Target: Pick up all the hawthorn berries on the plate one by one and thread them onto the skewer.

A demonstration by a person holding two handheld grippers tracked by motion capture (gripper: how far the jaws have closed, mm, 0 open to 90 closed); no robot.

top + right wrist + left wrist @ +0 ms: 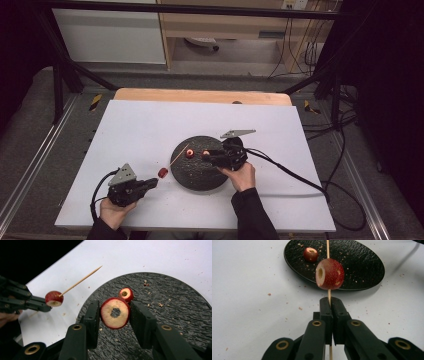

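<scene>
your left gripper [329, 301] has its jaws pressed together on the skewer [328, 250], just off the near left edge of the black plate [367, 267], over the white table [140, 125]. one red fruit piece [330, 273] is threaded on that stick, just past the jaws, its point reaching over the plate. your right gripper [115, 315] is clamped on a cored fruit slice [115, 313] above the plate's middle. another fruit piece [126, 294] lies on the plate just beyond it.
</scene>
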